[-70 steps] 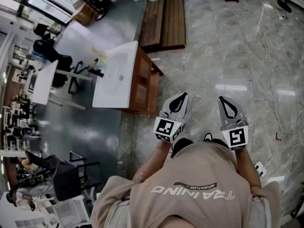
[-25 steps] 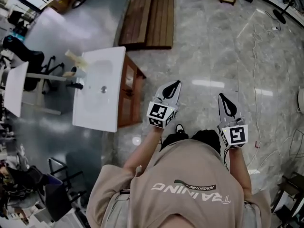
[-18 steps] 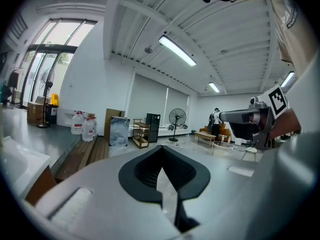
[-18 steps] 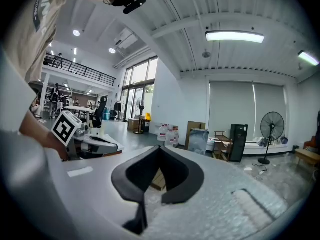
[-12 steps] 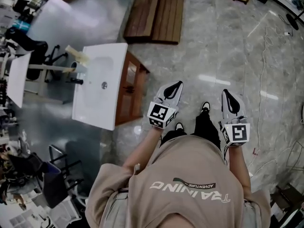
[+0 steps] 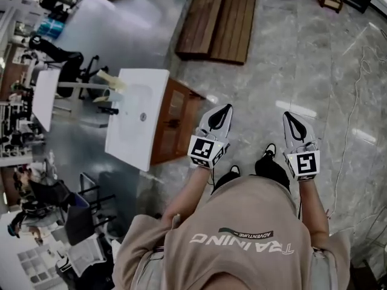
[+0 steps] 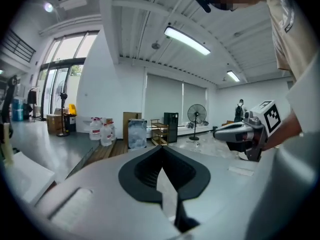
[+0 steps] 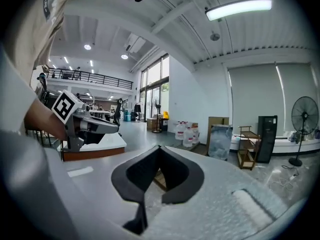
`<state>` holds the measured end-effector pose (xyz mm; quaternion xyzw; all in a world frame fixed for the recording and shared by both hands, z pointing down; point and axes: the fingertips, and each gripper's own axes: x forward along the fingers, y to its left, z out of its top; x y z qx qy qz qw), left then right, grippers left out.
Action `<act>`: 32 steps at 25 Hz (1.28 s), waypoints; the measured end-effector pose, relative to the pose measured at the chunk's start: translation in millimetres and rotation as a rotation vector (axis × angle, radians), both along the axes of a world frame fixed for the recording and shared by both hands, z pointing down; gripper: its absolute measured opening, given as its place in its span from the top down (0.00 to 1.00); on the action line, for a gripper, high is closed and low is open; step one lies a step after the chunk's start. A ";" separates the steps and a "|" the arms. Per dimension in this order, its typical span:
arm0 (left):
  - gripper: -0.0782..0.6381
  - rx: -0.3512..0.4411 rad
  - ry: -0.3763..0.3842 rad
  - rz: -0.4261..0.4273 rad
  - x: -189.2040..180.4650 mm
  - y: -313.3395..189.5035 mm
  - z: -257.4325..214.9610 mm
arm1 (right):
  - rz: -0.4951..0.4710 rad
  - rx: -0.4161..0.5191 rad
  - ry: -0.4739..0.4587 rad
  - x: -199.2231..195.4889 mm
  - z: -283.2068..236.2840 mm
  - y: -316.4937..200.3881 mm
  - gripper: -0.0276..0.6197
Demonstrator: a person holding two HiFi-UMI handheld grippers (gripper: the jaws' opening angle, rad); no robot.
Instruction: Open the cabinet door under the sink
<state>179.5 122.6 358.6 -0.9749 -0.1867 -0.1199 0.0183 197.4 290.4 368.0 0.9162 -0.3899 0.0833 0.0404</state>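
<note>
L gripper [image 6: 222, 112]: jaws together, nothing held
R gripper [image 6: 290, 119]: same, closed & empty
Cabinet door [image 6: 174, 125]: under sink [image 6: 128, 145], near L gripper's tip, to its left, not touching
Risk: w/ jaws closed you can't grab it, tips may just knock the wood

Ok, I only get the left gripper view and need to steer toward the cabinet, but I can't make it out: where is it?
Observer: In the head view the sink cabinet stands to the left of the left gripper, apart from it, under a white basin.
Operator: Is its door open?
Observer: Seen from above, its front looks shut, though the steep angle leaves some doubt.
</note>
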 end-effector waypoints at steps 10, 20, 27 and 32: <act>0.87 0.023 -0.057 -0.325 -28.2 -57.2 17.0 | -0.335 -0.033 -0.014 43.8 21.1 -66.5 0.95; 0.87 -0.017 -0.020 -0.485 -58.9 -132.5 22.3 | -0.559 -0.017 0.031 16.6 -6.4 -181.3 0.95; 0.87 -0.019 0.062 -0.485 -51.6 -173.7 7.1 | -0.565 -0.077 0.072 23.9 -26.3 -212.0 0.95; 0.87 0.025 0.078 -0.521 -72.9 -210.4 0.6 | -0.589 -0.063 0.056 8.5 -25.0 -252.1 0.95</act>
